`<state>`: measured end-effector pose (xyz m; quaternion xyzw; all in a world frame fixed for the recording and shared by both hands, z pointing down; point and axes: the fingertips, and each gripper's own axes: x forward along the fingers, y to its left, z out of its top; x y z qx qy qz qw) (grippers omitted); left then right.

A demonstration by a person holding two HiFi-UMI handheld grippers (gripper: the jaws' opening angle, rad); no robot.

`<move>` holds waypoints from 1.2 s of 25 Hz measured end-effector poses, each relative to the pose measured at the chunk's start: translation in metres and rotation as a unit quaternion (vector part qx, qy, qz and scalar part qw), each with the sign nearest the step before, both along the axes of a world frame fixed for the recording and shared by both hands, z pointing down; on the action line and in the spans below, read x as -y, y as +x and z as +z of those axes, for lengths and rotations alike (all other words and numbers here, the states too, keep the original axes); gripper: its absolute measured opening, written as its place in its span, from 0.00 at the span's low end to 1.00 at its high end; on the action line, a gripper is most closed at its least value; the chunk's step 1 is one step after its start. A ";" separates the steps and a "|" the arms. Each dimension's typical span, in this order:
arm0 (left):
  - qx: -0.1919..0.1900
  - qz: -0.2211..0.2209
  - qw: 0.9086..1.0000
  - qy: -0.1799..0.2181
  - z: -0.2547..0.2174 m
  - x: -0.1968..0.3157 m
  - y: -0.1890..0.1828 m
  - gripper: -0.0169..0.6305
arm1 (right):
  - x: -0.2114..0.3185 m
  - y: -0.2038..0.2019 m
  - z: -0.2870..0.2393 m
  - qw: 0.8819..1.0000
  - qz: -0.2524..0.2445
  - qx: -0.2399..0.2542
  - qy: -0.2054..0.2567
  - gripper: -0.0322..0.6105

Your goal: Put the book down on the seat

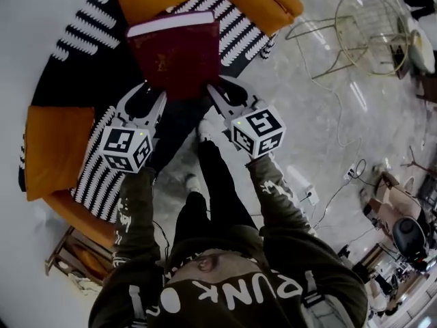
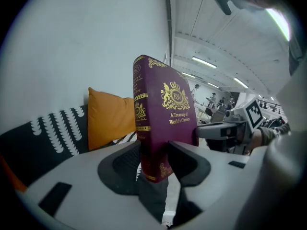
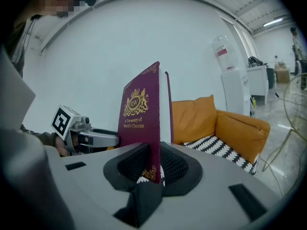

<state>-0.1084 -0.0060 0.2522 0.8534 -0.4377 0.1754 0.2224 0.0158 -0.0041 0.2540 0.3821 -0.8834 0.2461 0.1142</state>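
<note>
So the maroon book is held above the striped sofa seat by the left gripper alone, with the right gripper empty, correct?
Not quite. The right gripper is not empty: the right gripper view shows its jaws closed on the maroon book. The left gripper holds it too, above the striped sofa seat.

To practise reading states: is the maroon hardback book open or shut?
Shut: the maroon hardback book shows its covers together, clamped by the left tool and the right tool.

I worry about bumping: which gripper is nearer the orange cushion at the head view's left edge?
Left. The left gripper holds the book on the side toward that cushion; the right gripper holds its opposite edge.
</note>
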 end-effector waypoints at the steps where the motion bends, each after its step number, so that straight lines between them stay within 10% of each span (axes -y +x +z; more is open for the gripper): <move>1: 0.001 -0.001 1.000 -0.008 0.019 0.009 0.000 0.27 | 0.009 0.000 0.019 1.000 -0.001 -0.001 -0.007 0.19; 18: 0.002 -0.020 0.992 -0.124 0.285 0.058 -0.013 0.27 | 0.068 -0.015 0.282 0.992 -0.021 -0.039 -0.114 0.19; 30: 0.000 -0.018 0.985 -0.173 0.356 0.079 -0.005 0.29 | 0.100 -0.009 0.349 0.987 -0.033 -0.052 -0.149 0.20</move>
